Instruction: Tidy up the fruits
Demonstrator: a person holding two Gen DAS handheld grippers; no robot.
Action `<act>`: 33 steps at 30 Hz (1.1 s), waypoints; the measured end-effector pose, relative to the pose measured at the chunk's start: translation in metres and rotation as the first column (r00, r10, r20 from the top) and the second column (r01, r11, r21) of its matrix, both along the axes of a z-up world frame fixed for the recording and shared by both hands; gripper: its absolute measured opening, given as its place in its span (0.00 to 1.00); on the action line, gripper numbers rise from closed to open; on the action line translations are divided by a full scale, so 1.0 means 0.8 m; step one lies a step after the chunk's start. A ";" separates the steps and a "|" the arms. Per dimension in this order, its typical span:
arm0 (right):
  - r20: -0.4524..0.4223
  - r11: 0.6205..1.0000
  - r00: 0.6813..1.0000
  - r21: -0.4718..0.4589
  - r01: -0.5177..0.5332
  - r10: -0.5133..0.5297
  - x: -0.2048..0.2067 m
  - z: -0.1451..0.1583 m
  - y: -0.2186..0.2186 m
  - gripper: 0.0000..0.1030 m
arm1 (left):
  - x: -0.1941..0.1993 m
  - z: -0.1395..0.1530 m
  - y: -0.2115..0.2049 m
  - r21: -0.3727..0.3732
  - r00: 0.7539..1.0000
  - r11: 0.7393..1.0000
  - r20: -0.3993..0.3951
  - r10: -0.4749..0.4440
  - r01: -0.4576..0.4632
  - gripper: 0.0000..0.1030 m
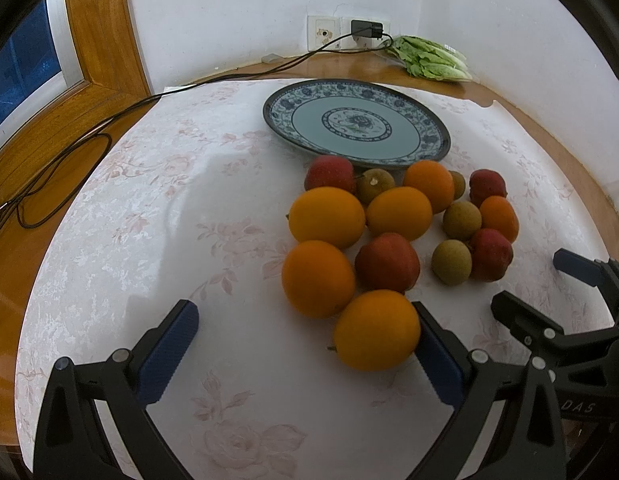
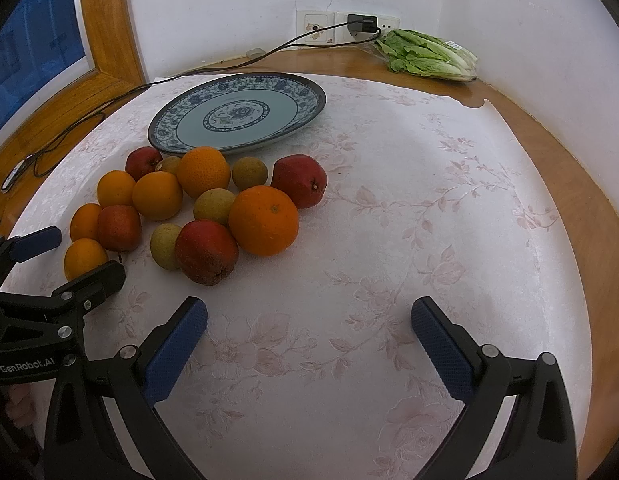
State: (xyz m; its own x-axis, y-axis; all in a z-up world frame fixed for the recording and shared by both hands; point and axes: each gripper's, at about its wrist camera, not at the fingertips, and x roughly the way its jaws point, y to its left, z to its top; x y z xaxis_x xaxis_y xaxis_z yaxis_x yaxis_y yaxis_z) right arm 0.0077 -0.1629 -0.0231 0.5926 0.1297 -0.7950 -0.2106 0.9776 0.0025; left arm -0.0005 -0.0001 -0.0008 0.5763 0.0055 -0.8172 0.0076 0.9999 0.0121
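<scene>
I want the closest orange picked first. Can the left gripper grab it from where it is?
Probably yes. The left gripper is open, and the nearest orange lies right beside its right finger with nothing in the way. A small shift right should do.

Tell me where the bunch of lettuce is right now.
The lettuce lies on the bare wooden tabletop at the far right corner, against the wall, just right of the wall sockets and beyond the plate.
</scene>
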 end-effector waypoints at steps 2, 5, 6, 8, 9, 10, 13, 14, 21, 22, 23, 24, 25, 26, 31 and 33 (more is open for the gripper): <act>0.000 1.000 1.000 0.000 0.000 0.000 0.000 0.000 0.000 1.00 | 0.000 0.000 0.000 0.000 1.000 1.000 0.000 0.000 0.000 1.00; -0.001 1.000 1.000 0.000 0.000 0.000 0.000 -0.001 0.000 1.00 | 0.000 0.000 0.000 0.000 1.000 1.000 0.001 0.000 0.000 1.00; -0.001 1.000 1.000 0.000 0.000 0.000 0.000 -0.001 0.000 1.00 | 0.001 0.001 0.000 -0.001 1.000 1.000 0.000 0.000 0.000 1.00; -0.004 1.000 1.000 -0.001 0.000 0.000 0.000 -0.001 0.000 1.00 | 0.001 0.001 0.000 -0.001 1.000 1.000 0.000 0.000 0.000 1.00; -0.005 1.000 1.000 -0.001 0.000 0.000 0.000 -0.001 0.000 1.00 | 0.001 0.001 0.000 0.000 1.000 1.000 0.000 -0.001 0.001 1.00; -0.007 1.000 1.000 -0.001 0.000 0.000 0.001 0.000 0.000 1.00 | 0.001 0.001 0.000 0.000 1.000 1.000 -0.001 -0.001 0.001 1.00; -0.007 1.000 1.000 -0.001 0.000 0.000 0.004 0.000 0.003 1.00 | 0.002 0.002 0.000 0.001 1.000 1.000 -0.004 -0.003 0.003 1.00; -0.007 1.000 1.000 -0.002 -0.001 0.001 0.004 -0.001 0.004 1.00 | 0.002 0.002 0.001 -0.001 1.000 1.000 -0.008 -0.005 0.005 1.00; -0.027 0.999 0.999 0.031 -0.044 0.044 -0.004 0.004 0.002 0.97 | -0.006 0.009 0.006 -0.031 1.000 0.999 -0.023 -0.008 0.008 0.99; -0.030 0.998 0.998 0.044 -0.054 0.055 -0.006 0.005 0.002 0.97 | -0.008 0.010 0.006 -0.033 1.000 0.999 -0.020 -0.008 0.007 0.99; -0.031 0.997 0.998 0.051 -0.060 0.062 -0.007 0.006 0.002 0.97 | -0.011 0.013 0.006 -0.032 1.000 0.999 -0.015 -0.008 0.008 0.99; -0.031 0.996 0.997 0.056 -0.066 0.068 -0.007 0.007 0.002 0.96 | -0.013 0.016 0.006 -0.030 1.000 1.000 -0.009 -0.009 0.009 0.99; -0.028 0.996 0.997 0.057 -0.070 0.072 -0.009 0.008 0.002 0.96 | -0.015 0.018 0.006 -0.028 1.000 1.000 -0.003 -0.009 0.009 0.99; -0.023 0.996 0.997 0.057 -0.072 0.074 -0.010 0.010 0.001 0.95 | -0.018 0.021 0.005 -0.026 1.000 1.000 0.001 -0.008 0.009 0.99; -0.002 0.995 0.997 0.070 -0.075 0.075 -0.017 0.019 -0.005 0.95 | -0.027 0.029 0.001 -0.032 1.000 0.999 0.012 -0.010 0.011 0.97; 0.002 0.994 0.997 0.077 -0.076 0.076 -0.019 0.021 -0.008 0.95 | -0.030 0.029 -0.002 -0.032 1.000 0.999 0.012 -0.011 0.012 0.94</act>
State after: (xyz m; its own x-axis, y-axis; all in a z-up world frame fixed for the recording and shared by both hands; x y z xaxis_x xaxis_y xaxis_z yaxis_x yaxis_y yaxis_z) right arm -0.0076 -0.1690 -0.0061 0.5781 0.2354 -0.7813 -0.2845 0.9556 0.0774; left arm -0.0242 -0.0020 0.0222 0.5859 -0.0273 -0.8100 0.0192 0.9996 -0.0198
